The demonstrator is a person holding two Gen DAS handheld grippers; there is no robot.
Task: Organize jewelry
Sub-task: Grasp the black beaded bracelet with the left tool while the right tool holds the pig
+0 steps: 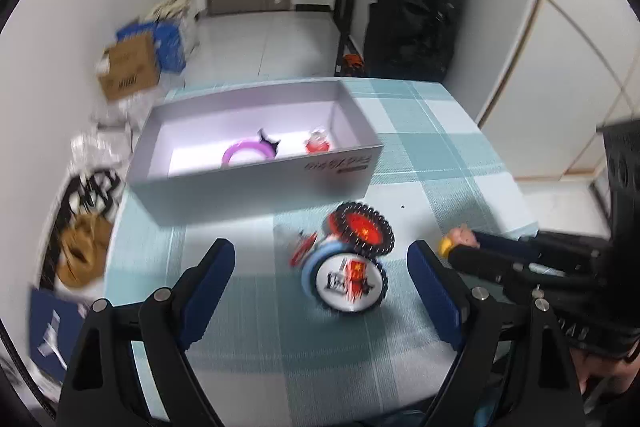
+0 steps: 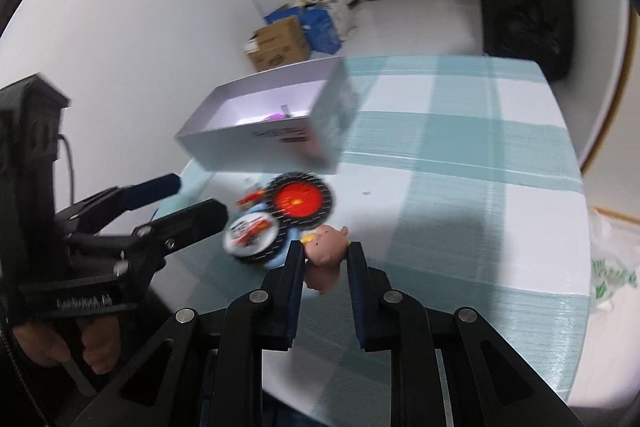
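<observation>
Right hand-held gripper [image 2: 324,259] pinches a small pink pig figure [image 2: 326,247] with a yellow part between its narrowed fingers, lifted just in front of the open white box [image 2: 256,137] that stands on the table [image 2: 460,187] with its teal-and-white checked cloth. Left hand-held gripper [image 1: 320,263] stands wide and holds nothing, its blue-padded fingers [image 1: 210,275] either side of a small pile on the near side of the box: a red disc with a black scalloped rim [image 1: 362,229] leaning over a white round badge with a blue edge [image 1: 348,281]. Inside the box lie a purple ring-shaped piece [image 1: 246,153] and a small red-and-white item [image 1: 318,143]. The view is blurred, so finer detail is unclear.
</observation>
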